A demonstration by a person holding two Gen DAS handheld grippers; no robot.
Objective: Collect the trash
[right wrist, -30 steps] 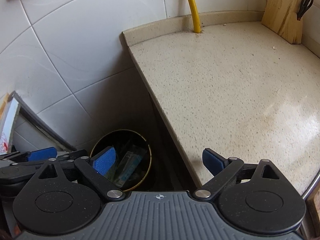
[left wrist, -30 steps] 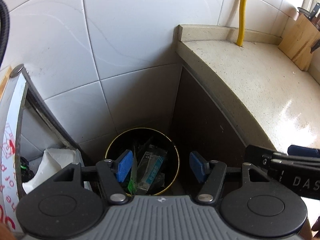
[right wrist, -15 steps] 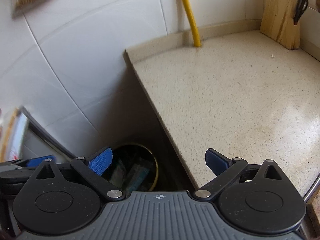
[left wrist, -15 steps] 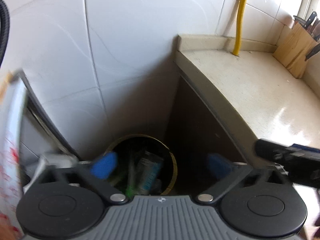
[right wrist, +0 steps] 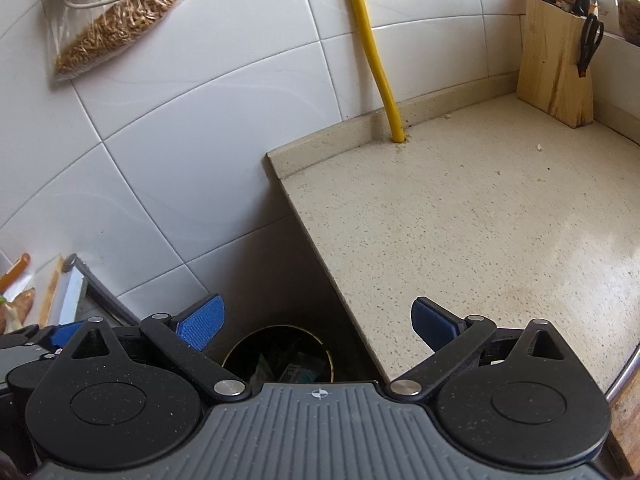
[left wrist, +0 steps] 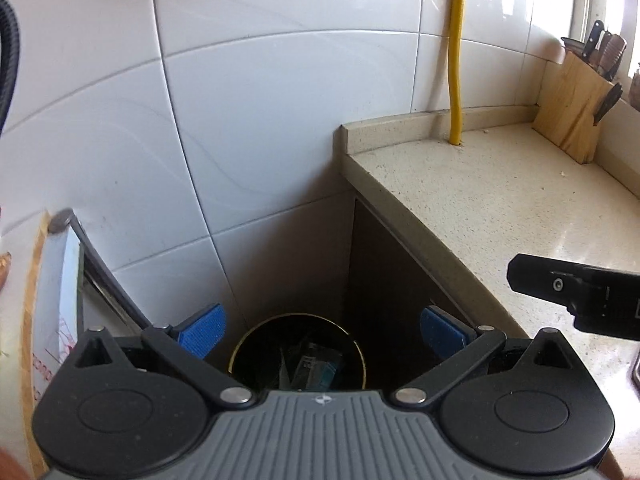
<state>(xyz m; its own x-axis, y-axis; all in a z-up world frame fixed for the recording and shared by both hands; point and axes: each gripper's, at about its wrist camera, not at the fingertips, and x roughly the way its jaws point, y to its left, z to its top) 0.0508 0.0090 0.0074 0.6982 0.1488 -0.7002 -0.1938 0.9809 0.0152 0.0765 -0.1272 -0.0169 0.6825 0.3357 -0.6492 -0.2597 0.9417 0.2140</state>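
A round black trash bin (left wrist: pixel 298 354) with a gold rim stands on the floor in the gap between the tiled wall and the counter; it holds crumpled wrappers (left wrist: pixel 316 366). My left gripper (left wrist: pixel 320 330) hangs high above it, open, nothing between its blue pads. The same bin (right wrist: pixel 280 354) shows low in the right wrist view, partly hidden by the gripper body. My right gripper (right wrist: pixel 316 322) is open and empty too, over the counter's left edge. The right gripper's black finger (left wrist: pixel 576 294) juts in from the right of the left wrist view.
A beige speckled counter (right wrist: pixel 480 232) fills the right. At its back stand a yellow hose (right wrist: pixel 380 68) and a wooden knife block (right wrist: pixel 556 60). A bag of grain (right wrist: pixel 116 28) hangs on the white tiled wall. A white appliance edge (left wrist: pixel 60 280) sits at left.
Both grippers have risen and tilted up, so the bin looks smaller and lower and more wall shows. The left gripper's jaws have spread wider.
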